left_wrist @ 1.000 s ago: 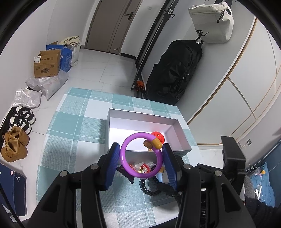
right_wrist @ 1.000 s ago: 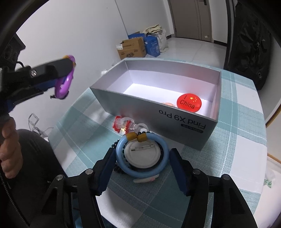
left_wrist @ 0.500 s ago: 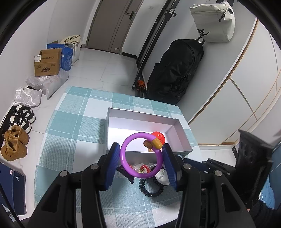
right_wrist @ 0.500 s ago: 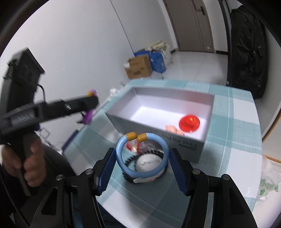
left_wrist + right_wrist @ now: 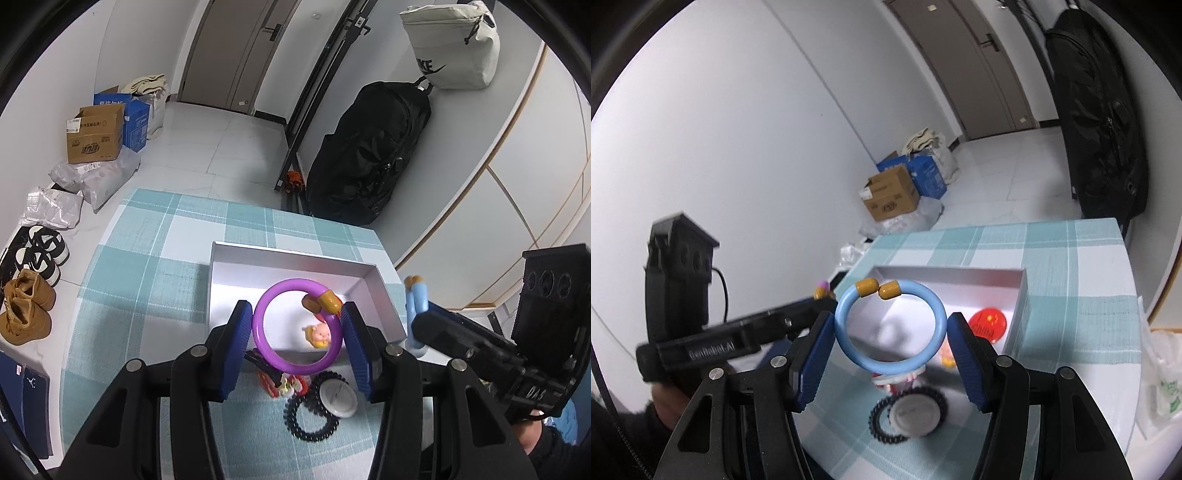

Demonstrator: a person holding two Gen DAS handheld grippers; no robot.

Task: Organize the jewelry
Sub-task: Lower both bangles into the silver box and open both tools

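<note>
The left claw [image 5: 297, 332] pinches a purple ring [image 5: 295, 326] above the near wall of the grey box [image 5: 221, 280]. The right claw [image 5: 891, 341] pinches a blue ring [image 5: 890, 328] above that box too.

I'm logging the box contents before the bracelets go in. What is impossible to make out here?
- Left wrist view: red round badge hidden behind the purple plastic bracelet.
- Right wrist view: small pink-and-yellow trinket blurred, cut by the right gripper.
- Both views: red-and-white item too blurred.

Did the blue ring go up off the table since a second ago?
Yes. The blue ring, held in the right gripper, lay around the white badge before. Now it hangs above the badge, in front of the box.
</note>
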